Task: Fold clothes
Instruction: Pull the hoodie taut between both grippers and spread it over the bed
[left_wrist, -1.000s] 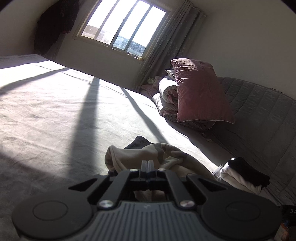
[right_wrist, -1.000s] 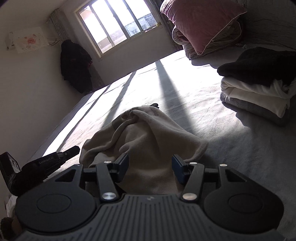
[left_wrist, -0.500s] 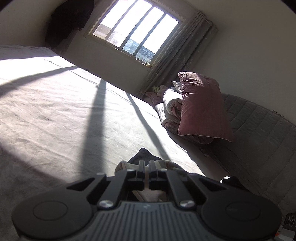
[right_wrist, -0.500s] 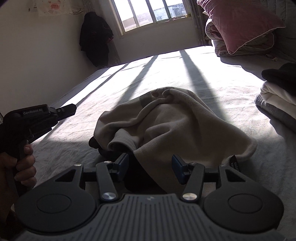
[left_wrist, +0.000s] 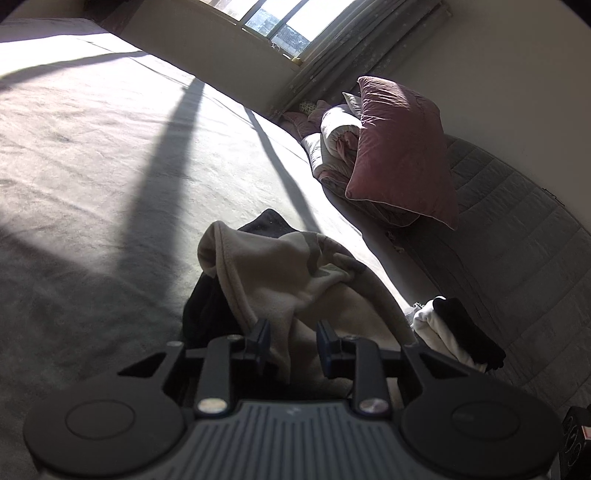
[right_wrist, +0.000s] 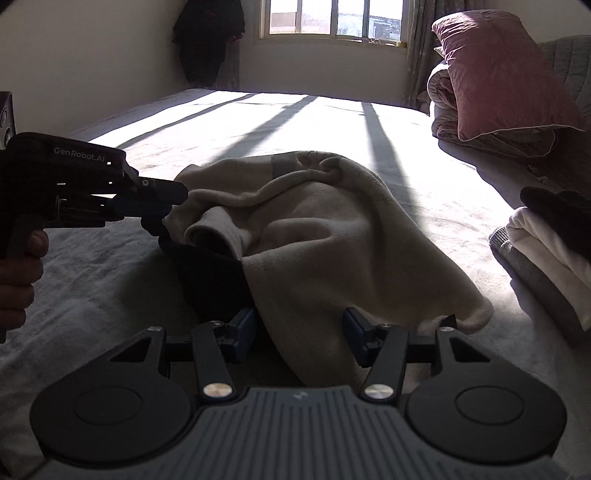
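A crumpled beige garment (left_wrist: 295, 280) lies on the grey bed, with a dark garment (left_wrist: 207, 310) showing under its left side. My left gripper (left_wrist: 291, 343) is open, and a beige edge hangs between its fingers. In the right wrist view the same beige garment (right_wrist: 332, 240) fills the middle. The left gripper (right_wrist: 162, 210), held by a hand, sits at the garment's left cuff. My right gripper (right_wrist: 299, 334) is open at the near hem, with cloth lying between its blue pads.
A stack of folded clothes (right_wrist: 546, 251), white and grey with a black piece on top, sits at the right. A pink pillow (right_wrist: 498, 74) leans on a rolled quilt (left_wrist: 332, 147) by the headboard. Sunlit bed sheet (left_wrist: 92, 147) stretches left toward the window.
My left gripper was shut and is now open over the beige garment. The right gripper has come lower and closer to the near hem, staying open.
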